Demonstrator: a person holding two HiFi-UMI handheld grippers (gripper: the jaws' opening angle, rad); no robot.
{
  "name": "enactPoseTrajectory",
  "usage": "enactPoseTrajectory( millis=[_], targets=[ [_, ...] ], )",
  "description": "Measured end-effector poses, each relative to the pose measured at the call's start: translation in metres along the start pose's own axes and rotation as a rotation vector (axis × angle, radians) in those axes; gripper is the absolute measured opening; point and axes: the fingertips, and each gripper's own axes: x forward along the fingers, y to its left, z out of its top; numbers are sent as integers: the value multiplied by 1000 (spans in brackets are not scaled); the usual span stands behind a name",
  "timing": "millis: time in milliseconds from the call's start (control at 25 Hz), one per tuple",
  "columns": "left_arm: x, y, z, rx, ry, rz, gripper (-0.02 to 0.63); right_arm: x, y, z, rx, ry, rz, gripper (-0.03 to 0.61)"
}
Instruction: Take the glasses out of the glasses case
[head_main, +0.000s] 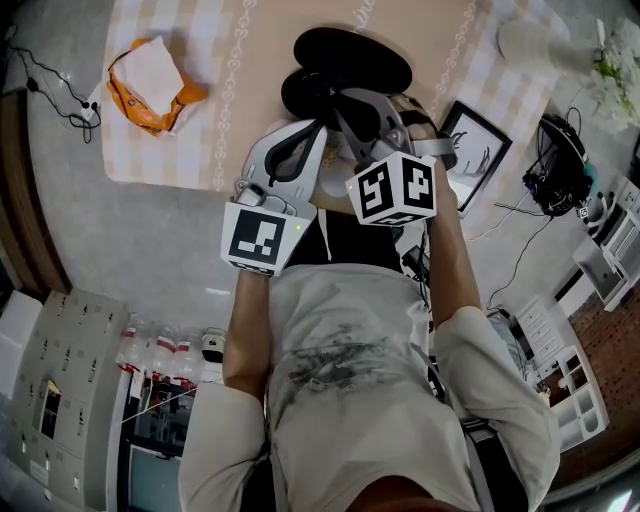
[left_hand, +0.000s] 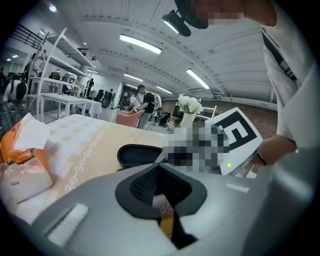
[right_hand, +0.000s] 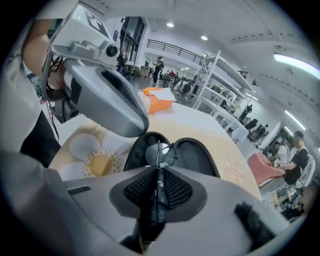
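Jaws of right tool (right_hand: 159, 175) were pressed together on thin wire-frame glasses (right_hand: 157, 154), frame edge-on along jaws, one lens past tips. Open black oval glasses case (right_hand: 196, 150) lay directly beyond, near table (head_main: 270, 60) edge by person. Jaws of left tool (left_hand: 159, 167) together, empty, just left of case.

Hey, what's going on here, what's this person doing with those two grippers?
A person stands at a table with a gripper in each hand, taking glasses out of a case. The right gripper is shut on the thin-framed glasses, holding them just in front of the open black case. The left gripper is beside it, jaws together with nothing between them. An orange packet lies farther off on the table.
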Motion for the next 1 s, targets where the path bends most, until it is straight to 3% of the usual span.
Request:
enactPoseTrajectory(
  millis=[240,560,1000],
  targets=[
    [1,0,0,0,1,-1,9,2,2,1,-26,1,-1,25],
    [3,1,1,50,-40,-19,8,2,2,2,2,-6,13,18],
    [1,0,1,47,-27,-21,8,-2,0,2,14,-4,-8,18]
  ],
)
